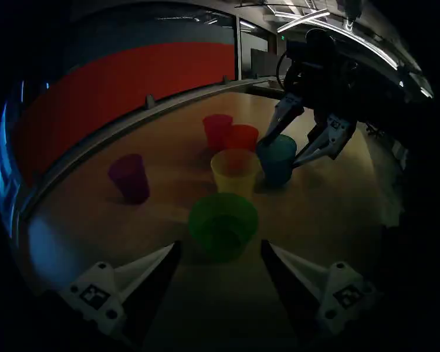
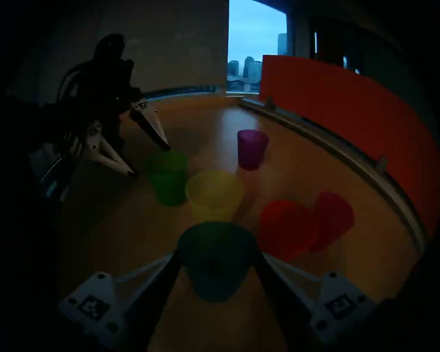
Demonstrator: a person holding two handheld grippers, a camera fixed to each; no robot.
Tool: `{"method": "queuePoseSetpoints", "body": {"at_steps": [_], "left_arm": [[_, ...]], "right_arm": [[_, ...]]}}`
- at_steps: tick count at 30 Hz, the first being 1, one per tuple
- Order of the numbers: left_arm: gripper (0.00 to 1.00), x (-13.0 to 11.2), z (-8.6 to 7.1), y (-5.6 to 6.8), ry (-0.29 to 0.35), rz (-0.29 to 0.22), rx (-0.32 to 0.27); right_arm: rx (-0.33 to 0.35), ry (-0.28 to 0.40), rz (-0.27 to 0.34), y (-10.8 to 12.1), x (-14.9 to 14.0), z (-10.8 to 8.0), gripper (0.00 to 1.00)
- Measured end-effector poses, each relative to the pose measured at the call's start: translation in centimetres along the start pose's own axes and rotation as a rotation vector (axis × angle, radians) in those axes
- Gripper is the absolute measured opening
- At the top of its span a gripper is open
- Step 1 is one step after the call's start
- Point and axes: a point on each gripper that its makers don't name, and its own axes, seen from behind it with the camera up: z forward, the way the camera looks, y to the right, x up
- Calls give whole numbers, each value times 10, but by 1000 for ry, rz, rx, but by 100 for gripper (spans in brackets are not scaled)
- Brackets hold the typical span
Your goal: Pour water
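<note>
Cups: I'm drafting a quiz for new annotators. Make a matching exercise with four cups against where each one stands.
1 green cup
2 teal cup
3 purple cup
4 yellow cup

A alone, nearest the red wall
B between the right gripper's fingers
C middle of the cluster
D just ahead of the left gripper

Pairs: 1-D, 2-B, 3-A, 4-C
</note>
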Motion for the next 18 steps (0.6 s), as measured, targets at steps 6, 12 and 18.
{"method": "queuePoseSetpoints", "body": {"at_steps": [6, 12, 18], "left_arm": [[95, -1, 0, 2, -2, 10, 2], [96, -2, 1, 7, -6, 19, -10], [96, -1, 1, 9, -7, 23, -13]], "right_arm": [[-5, -10, 0, -1, -6, -6, 99], [-6, -25, 6, -4, -15, -11, 99], [-15, -17, -2, -4, -16, -13, 99]]}}
